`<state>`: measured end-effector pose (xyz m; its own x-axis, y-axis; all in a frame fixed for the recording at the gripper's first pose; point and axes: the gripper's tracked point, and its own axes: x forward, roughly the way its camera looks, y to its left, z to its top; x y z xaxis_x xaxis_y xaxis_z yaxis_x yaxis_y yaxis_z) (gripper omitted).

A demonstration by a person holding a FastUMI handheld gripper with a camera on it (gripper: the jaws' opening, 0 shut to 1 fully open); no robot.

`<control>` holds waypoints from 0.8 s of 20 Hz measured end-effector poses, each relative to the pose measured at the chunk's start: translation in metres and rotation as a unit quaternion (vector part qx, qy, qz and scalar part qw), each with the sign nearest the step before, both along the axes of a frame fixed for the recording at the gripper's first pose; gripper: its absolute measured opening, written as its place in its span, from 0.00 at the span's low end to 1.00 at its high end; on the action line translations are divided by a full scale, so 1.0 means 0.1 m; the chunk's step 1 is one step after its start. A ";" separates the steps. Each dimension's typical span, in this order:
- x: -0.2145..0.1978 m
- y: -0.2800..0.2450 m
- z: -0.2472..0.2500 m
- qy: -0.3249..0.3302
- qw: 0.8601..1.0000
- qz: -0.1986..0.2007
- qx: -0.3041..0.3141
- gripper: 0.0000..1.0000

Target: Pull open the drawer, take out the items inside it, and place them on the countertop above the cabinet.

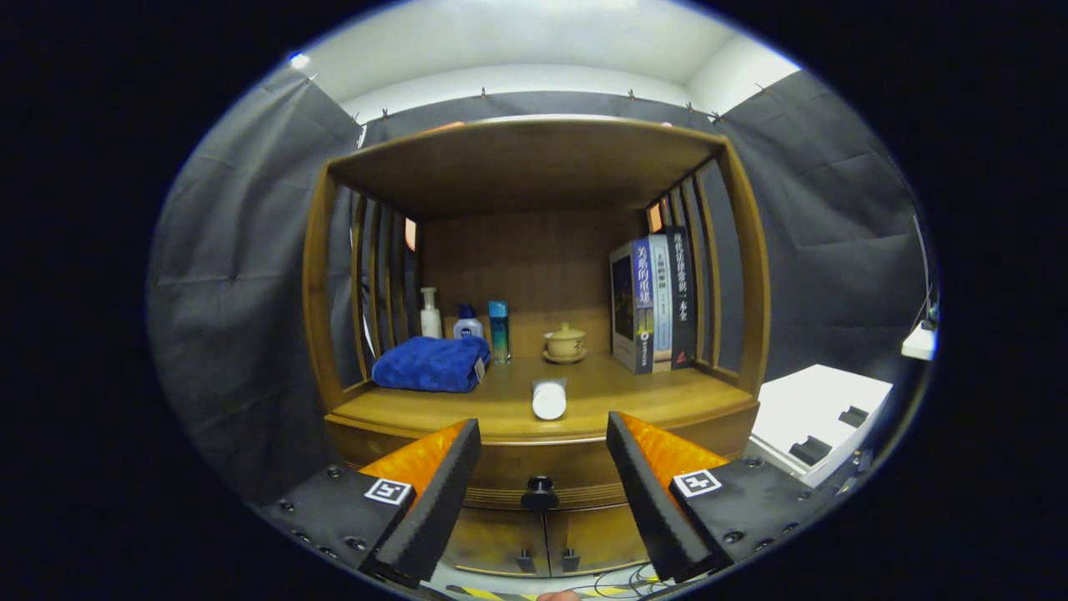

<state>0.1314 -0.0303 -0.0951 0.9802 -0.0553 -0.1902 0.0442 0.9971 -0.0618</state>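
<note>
Held level before the cabinet (334, 275), the gripper (542, 455) has its 2 fingers spread wide and grasps nothing. The drawer (534, 467) sits flush and closed, its dark knob (540, 492) between the fingers and just ahead, so the aim looks lined up for a pull. On the countertop (617, 392) above lie a white tube (549, 399), blue towel (431, 364), 3 bottles (467, 321), a lidded cup (565, 342) and books (655, 305). That fits a drawer awaiting opening or one emptied and closed.

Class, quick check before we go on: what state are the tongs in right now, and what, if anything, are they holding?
Tongs: open and empty, spread either side of the drawer knob, which sits just ahead, untouched.
</note>
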 end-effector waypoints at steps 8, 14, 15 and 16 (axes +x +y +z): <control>-0.58 -0.15 0.82 -0.031 0.999 0.016 0.013 0.98; -0.72 -0.20 1.07 -0.060 0.998 0.013 -0.003 0.98; -0.73 -0.19 1.07 -0.061 0.998 0.013 -0.004 0.98; -0.72 -0.17 1.07 -0.061 0.998 0.014 -0.004 0.98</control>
<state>0.0593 -0.0471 0.0123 0.9972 -0.0287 -0.0687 0.0242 0.9975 -0.0660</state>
